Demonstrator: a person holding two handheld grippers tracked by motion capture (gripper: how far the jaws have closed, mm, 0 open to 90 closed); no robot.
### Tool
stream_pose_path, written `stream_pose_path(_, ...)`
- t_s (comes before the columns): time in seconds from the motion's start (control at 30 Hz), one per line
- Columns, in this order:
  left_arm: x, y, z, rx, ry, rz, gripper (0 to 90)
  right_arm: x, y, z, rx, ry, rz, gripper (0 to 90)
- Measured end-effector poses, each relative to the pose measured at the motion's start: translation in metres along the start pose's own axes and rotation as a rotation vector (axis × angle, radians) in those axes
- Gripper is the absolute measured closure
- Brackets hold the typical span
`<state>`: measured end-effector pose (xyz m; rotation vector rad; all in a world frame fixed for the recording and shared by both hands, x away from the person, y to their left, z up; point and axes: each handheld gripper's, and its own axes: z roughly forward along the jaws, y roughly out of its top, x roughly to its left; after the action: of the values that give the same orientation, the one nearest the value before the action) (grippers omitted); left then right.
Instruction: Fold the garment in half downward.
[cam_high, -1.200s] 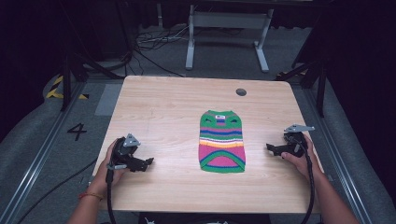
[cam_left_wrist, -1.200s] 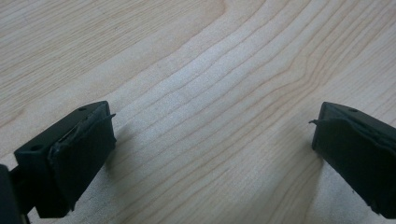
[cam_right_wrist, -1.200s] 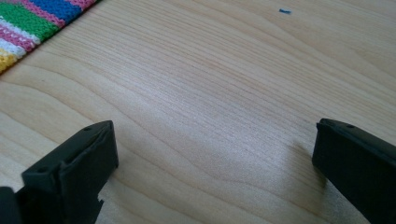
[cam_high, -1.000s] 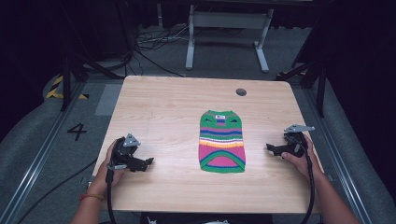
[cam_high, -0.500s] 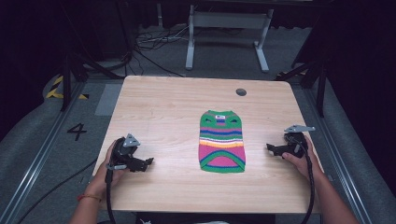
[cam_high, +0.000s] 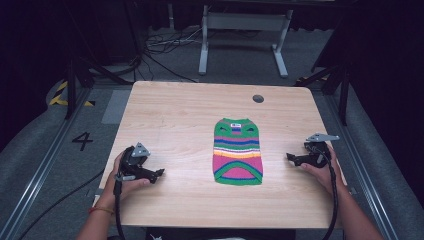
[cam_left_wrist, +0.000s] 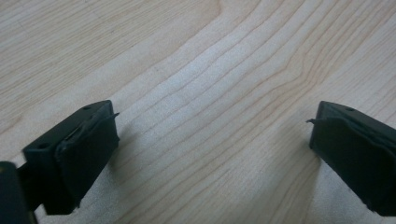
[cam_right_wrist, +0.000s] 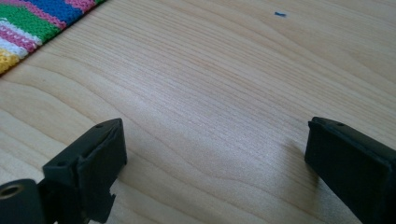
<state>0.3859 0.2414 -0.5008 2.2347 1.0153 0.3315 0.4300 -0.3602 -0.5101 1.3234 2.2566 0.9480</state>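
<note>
The striped sweater (cam_high: 238, 151) lies flat and spread just right of the table's (cam_high: 170, 115) centre, collar toward 12 o'clock. The left gripper (cam_high: 159, 173) rests at 8 o'clock, the right gripper (cam_high: 291, 157) at 4 o'clock, both jaws wide and empty. Nothing looks started yet; any folding is all ahead.

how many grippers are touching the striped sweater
0. The left gripper rests well to the left of the striped sweater; the right gripper sits apart, to its right.
</note>
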Motion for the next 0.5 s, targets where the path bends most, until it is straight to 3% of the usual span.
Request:
stream_pose_path(0.2,0.000,0.008,0.003,0.005,-0.018,0.025,17.6,0.000,0.000,-0.002,-0.011,0.012,-0.009,16.0)
stream_pose_path(0.27,-0.002,0.013,0.003,0.001,-0.028,0.040,25.1,0.001,0.001,-0.003,-0.008,0.015,-0.014,21.3)
stream_pose_path(0.33,-0.004,0.019,0.003,0.003,-0.026,0.053,22.9,0.003,0.002,-0.006,-0.006,0.034,-0.028,30.8)
stream_pose_path(0.5,-0.007,0.025,0.000,-0.004,-0.023,0.081,24.1,0.006,0.005,-0.011,-0.015,0.039,-0.049,31.7)
